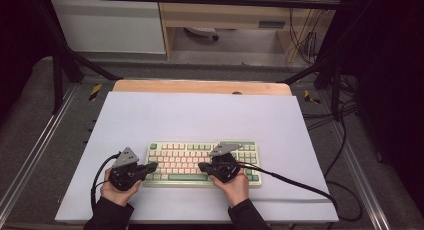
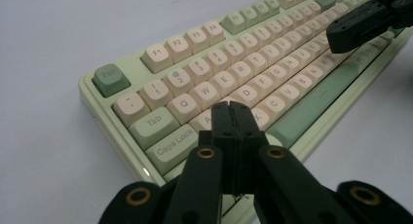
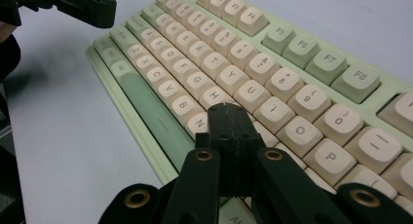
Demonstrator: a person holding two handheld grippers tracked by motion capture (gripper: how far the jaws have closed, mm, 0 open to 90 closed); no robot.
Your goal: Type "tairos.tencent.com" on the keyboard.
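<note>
The keyboard (image 1: 202,163) is lying square on the near half of the white mat (image 1: 200,115) covering the desk, with bare mat lying open behind it and to both sides. The left gripper (image 1: 154,166) is hanging over its left end, fingers closed and empty above the A key (image 2: 207,118). The right gripper (image 1: 201,166) is sitting over the middle rows, fingers likewise shut on nothing near the J key (image 3: 221,106).

Even, soft overhead light brightens the pale worktop (image 1: 200,115) in the high view, while the surroundings at both sides fall into darkness. Shadows are faint. In both gripper views the near black parts blur, the keyboard (image 2: 204,83) mid-keys read sharp, and its far end softens.
</note>
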